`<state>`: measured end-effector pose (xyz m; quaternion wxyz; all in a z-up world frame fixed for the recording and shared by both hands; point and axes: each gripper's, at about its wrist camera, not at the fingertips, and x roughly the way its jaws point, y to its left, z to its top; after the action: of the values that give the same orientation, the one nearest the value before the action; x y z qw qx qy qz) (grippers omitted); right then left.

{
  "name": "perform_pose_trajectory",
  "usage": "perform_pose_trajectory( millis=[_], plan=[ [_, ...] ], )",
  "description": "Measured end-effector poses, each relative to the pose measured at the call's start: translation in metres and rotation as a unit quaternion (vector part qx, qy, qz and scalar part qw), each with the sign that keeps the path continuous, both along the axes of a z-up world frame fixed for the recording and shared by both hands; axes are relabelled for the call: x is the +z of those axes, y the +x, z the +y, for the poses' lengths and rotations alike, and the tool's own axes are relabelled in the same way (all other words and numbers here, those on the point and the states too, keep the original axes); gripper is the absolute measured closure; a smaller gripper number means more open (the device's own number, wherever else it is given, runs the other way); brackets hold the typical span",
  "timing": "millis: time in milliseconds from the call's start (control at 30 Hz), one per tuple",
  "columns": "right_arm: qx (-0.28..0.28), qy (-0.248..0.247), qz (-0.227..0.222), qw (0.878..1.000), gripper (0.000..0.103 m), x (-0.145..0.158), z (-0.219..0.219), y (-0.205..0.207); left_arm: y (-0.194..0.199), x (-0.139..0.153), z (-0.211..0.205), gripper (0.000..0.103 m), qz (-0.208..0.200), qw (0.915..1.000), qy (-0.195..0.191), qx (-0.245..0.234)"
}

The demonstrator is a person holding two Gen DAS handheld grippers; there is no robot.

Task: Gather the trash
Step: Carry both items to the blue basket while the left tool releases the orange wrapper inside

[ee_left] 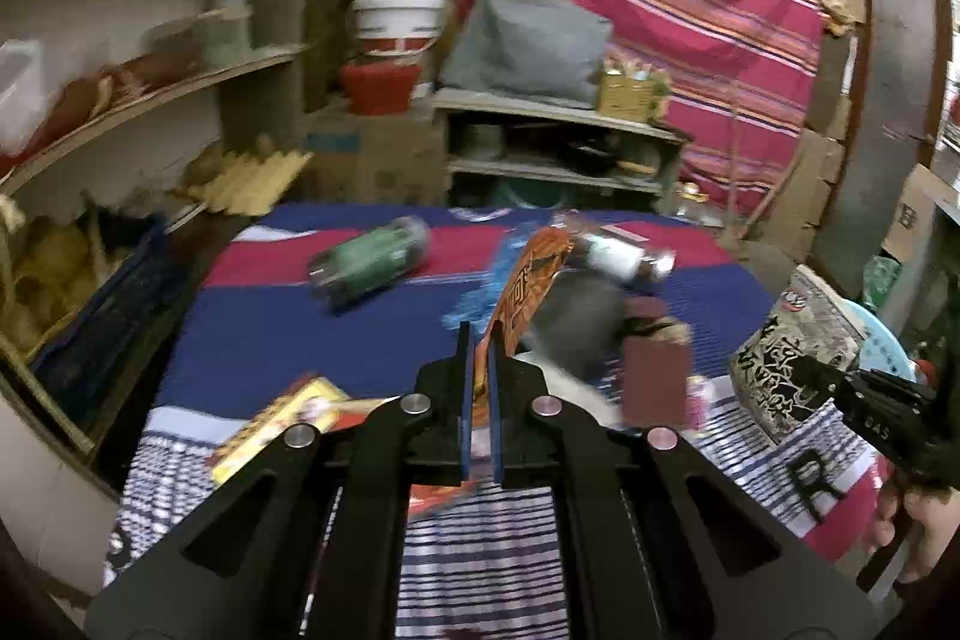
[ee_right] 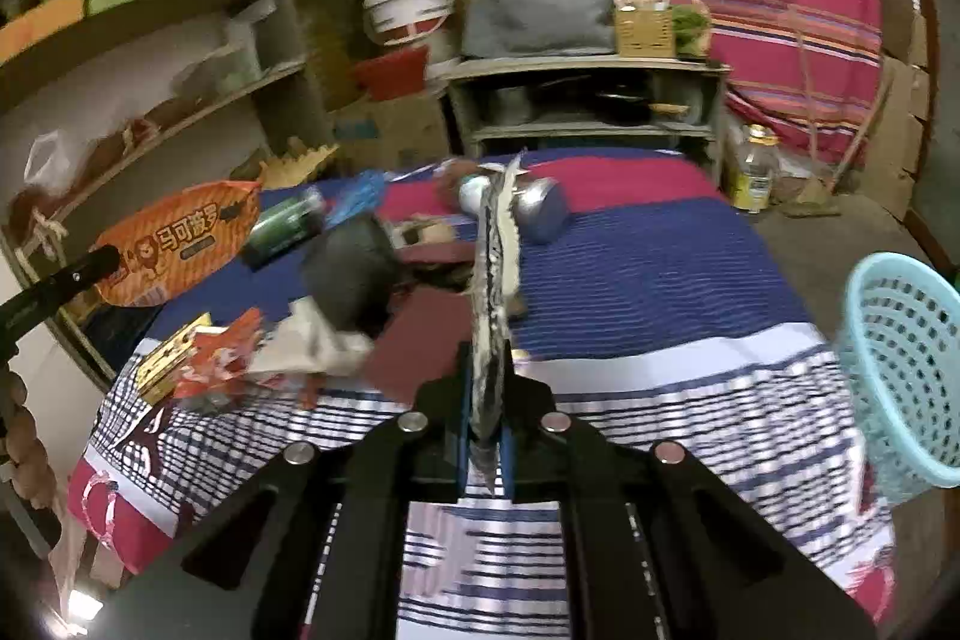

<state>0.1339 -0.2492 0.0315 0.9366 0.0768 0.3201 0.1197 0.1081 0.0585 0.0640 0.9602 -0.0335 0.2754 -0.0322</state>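
Observation:
My left gripper (ee_left: 479, 340) is shut on an orange snack wrapper (ee_left: 528, 274), which stands up between its blue pads above the striped bedspread (ee_left: 288, 328). In the right wrist view the same wrapper (ee_right: 180, 250) hangs at the left from the left gripper (ee_right: 105, 259). My right gripper (ee_right: 487, 364) is shut on a black-and-white printed wrapper (ee_right: 495, 268), seen edge-on. In the left wrist view that wrapper (ee_left: 792, 358) is lifted at the right edge, held by the right gripper (ee_left: 801, 373). A light blue perforated basket (ee_right: 900, 370) stands at the bed's right side.
On the bedspread lie a green bottle (ee_left: 369, 259), a white-labelled bottle (ee_left: 624, 262), a yellow box (ee_left: 282, 424), a red wrapper (ee_right: 222, 358), a dark round object (ee_right: 354, 274) and a dark red piece (ee_left: 654, 382). Shelves line the left; a low shelf (ee_right: 588, 100) stands behind.

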Motion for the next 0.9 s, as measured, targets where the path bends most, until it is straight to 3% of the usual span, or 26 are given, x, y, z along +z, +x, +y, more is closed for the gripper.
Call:
perform_pose_trajectory(
  millis=[233,467,900],
  plan=[
    [-0.036,0.022,-0.007,0.999,0.097,0.005,-0.073,-0.009,0.007,-0.001,-0.074,0.101,0.0,0.9984,-0.005,-0.056],
    [-0.093,0.013,-0.016,0.995,0.097,0.01,-0.147,-0.02,0.017,-0.01,-0.157,0.101,0.01,0.9928,-0.005,-0.119],
    [-0.204,0.018,-0.002,0.979,0.097,-0.009,-0.277,-0.036,0.039,-0.029,-0.313,0.101,0.015,0.9736,-0.008,-0.227]
  ],
)
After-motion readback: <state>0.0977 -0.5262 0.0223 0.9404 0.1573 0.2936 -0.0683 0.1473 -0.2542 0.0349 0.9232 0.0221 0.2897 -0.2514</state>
